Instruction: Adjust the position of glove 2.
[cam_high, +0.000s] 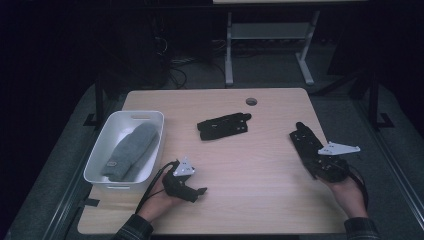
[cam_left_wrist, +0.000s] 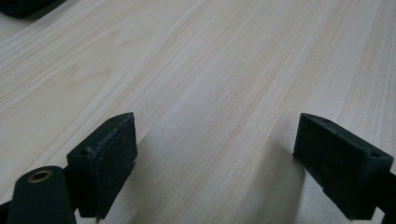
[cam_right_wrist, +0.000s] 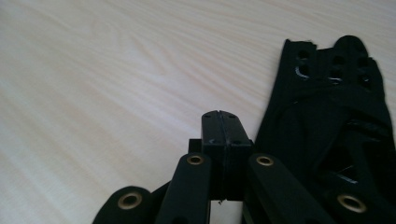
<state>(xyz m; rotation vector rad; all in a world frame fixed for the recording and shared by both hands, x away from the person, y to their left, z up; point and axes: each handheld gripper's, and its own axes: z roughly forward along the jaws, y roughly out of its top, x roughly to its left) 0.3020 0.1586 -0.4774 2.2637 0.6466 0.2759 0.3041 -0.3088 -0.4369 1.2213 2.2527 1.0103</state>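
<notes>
On the wooden table (cam_high: 260, 165), taking the black glove at centre (cam_high: 223, 126) as landmark: your right gripper (cam_high: 306, 139) sits to the right of it, well apart, near the table's right edge. In the right gripper view its jaws stand pressed together, pad against pad. A second black glove (cam_right_wrist: 336, 126) lies just beside them, draped along the gripper's side; whether any fabric is pinched between the pads, you cannot tell.

Your left gripper (cam_high: 199, 191) rests nearer you than the centre glove and a little to its left. Its jaws stand wide apart over bare wood, and its pads (cam_left_wrist: 114, 163) touch no object.

Left of the centre glove stands a white bin (cam_high: 100, 150). A grey mitten (cam_high: 131, 150) lies inside it, lengthwise.
</notes>
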